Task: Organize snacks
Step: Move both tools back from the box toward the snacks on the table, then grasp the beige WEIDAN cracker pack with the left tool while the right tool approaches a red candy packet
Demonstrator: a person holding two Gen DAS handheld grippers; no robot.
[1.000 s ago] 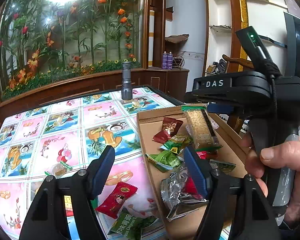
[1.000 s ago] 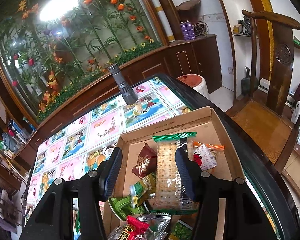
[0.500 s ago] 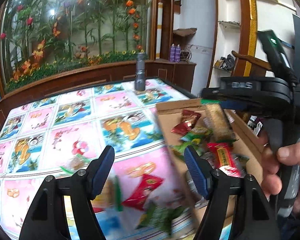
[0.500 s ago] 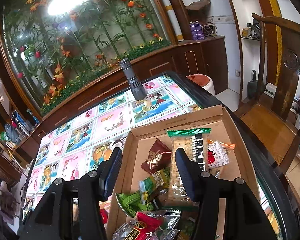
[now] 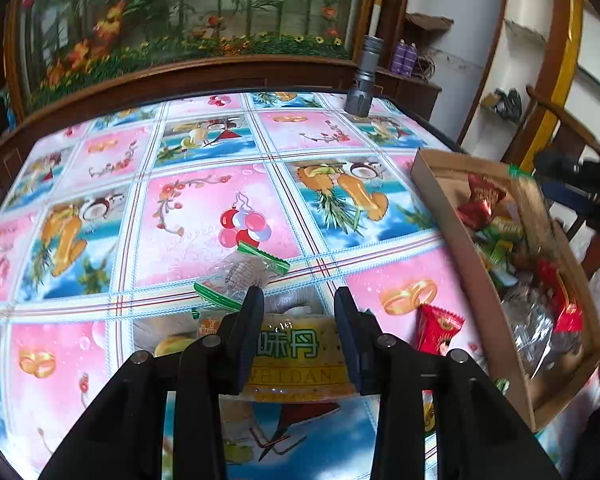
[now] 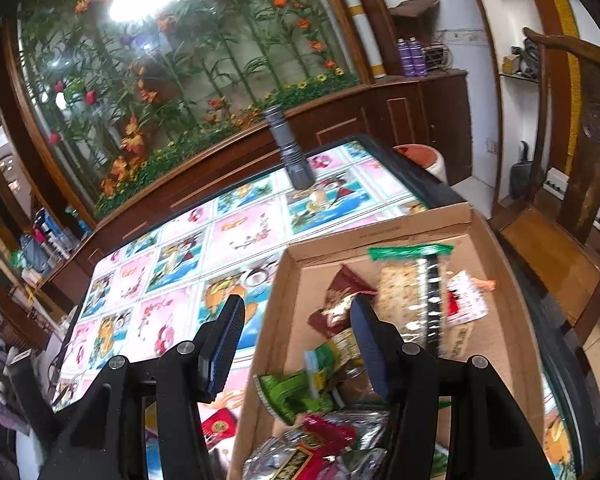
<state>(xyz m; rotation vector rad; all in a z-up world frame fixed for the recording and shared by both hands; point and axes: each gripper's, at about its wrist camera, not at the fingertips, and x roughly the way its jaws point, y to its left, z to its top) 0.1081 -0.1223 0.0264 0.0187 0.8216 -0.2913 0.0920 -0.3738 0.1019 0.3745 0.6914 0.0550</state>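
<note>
Straddling: left gripper (image 5: 296, 312) sits low over the table with its fingers either side of a yellow snack packet with green lettering (image 5: 296, 354); whether the pads press it or only flank it cannot be told.
Left of packet: pink and blue fruit-patterned tablecloth (image 5: 196, 208) covers the table.
Just beyond left fingertips: clear plastic wrapper with green crimped ends (image 5: 242, 274) lies flat on the cloth, near the yellow packet's far edge.
Right of left gripper: small red foil snack packet (image 5: 438, 330) lies on the cloth, between the yellow packet and the box wall.
Far edge of table: grey metal flashlight (image 5: 363, 78) stands upright on its head.
Box: shallow brown cardboard box (image 5: 440, 200) rests at the table's right side, holding mixed wrappers in red, green and silver.
Right gripper: right gripper (image 6: 298, 336) hangs above the box's near-left wall, fingers spread wide with nothing between them.
Inside box, right view: long cracker pack with green end (image 6: 404, 292) lies flat, dark red wrapper (image 6: 342, 300) beside it on the left.
</note>
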